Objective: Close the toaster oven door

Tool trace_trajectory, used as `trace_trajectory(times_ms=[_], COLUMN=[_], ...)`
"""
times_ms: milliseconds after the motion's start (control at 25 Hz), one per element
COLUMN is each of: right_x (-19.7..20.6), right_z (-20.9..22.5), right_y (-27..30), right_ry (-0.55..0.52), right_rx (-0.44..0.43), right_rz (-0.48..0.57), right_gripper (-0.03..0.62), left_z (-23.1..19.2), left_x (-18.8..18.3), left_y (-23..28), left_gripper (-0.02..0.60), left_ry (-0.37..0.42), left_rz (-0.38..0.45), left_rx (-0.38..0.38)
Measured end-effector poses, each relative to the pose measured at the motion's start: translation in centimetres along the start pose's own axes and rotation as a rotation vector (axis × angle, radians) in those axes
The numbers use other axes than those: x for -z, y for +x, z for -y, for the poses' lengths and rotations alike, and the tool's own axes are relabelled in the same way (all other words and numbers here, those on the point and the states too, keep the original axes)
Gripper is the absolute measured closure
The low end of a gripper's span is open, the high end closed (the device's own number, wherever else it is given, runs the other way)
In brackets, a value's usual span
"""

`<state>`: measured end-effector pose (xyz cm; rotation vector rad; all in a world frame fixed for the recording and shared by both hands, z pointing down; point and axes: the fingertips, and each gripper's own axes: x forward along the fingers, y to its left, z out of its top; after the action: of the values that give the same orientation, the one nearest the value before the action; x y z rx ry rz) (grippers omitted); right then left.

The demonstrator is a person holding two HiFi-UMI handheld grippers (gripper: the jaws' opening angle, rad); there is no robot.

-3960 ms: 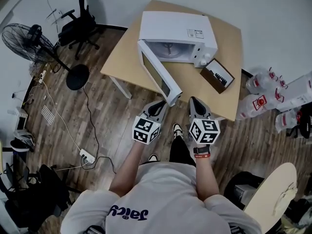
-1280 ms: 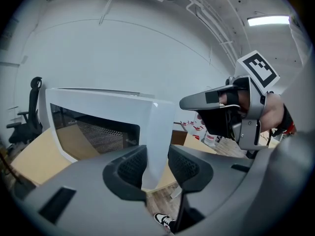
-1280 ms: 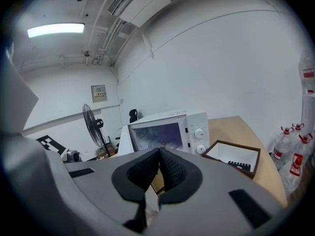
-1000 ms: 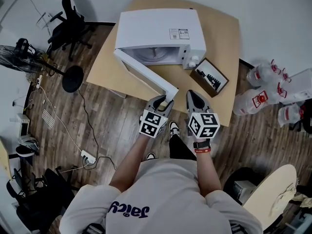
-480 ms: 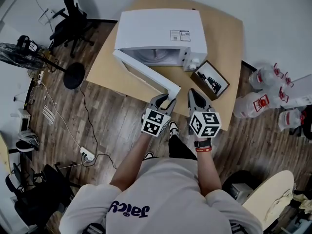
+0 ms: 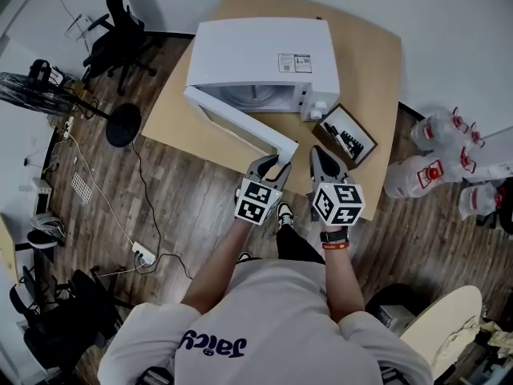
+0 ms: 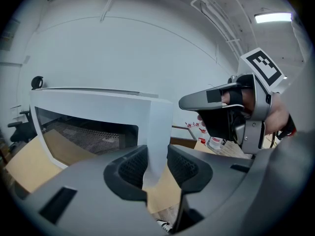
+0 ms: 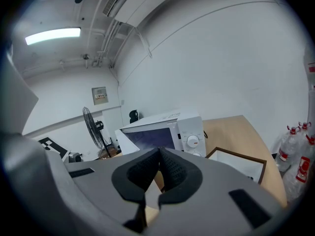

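- The desk (image 6: 377, 79) carries everything that matters here. Its near edge lies just in front of both grippers.
- The toaster oven (image 6: 256, 50) sits toward the desk's far left corner, its open front turned to the near edge.
- Its door (image 6: 240, 127) is hinged at the oven's left front corner. The door's long axis runs slantwise from there to the desk's near edge, where the free end stops. We judge the gap to the oven front narrow, so most of the swing looks done.
- The left gripper (image 6: 272, 169) is at that free end. In the left gripper view its pads (image 7: 133, 168) are clamped on the door's white edge, one on each face.
- The right gripper (image 6: 321, 160) hangs just beside it, toward the desk's right edge. In the right gripper view its jaws are closed together on nothing, with the oven's front beyond them.
- A dark-framed tray (image 6: 347, 132) lies near the desk's near right edge, just right of the oven and clear of the door's arc as far as we can tell.
- The knobs (image 6: 317, 107) mark the oven's right front side, the side where the free end must land.
- The move turns on one relation. The latch side lies beyond the left gripper and a little to its right, across the door's long axis. We judge a push away from us should seat the door, and the left hand already holds it.
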<state>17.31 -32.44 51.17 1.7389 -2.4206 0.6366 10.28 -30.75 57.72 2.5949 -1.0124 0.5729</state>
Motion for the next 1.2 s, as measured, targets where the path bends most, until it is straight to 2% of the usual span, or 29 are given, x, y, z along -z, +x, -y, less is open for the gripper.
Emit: trace_trajectory(times_ms=[1200], right_x=[-4.3], right_z=[4.2], right_y=[4.1], right_ry=[-0.048], right_rx=[-0.059], right_rz=[0.009], right_gripper=[0.583], left_z=[-1.4], left_x=[-3.4], left_y=[5.9], left_gripper=[0.446], left_ry=[-0.053], left_rz=[0.015], left_rx=[-0.046])
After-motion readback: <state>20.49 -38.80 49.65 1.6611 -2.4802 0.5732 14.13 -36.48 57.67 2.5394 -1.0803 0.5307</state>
